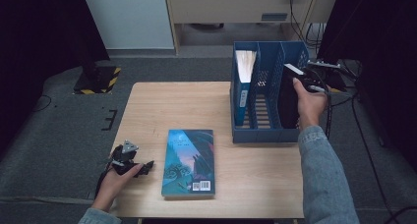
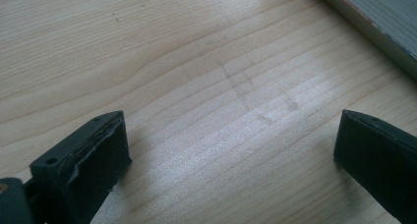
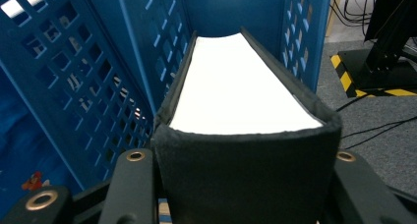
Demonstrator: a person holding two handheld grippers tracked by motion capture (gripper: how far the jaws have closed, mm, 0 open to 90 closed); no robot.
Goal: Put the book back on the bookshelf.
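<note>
The right gripper (image 3: pixel 241 184) clamps the spine of a thick black-covered book (image 3: pixel 241 86), which stands upright in the rightmost compartment of the blue perforated plastic file rack (image 1: pixel 268 94), walls close on both sides. The left gripper (image 2: pixel 231 150) rests wide open on the bare wooden table (image 2: pixel 172 62).

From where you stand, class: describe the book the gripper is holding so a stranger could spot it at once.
Find the blue file rack on the table's right side. In its rightmost compartment stands a black book, clamped by the right gripper. Its plain black cover distinguishes it from the blue books.
</note>
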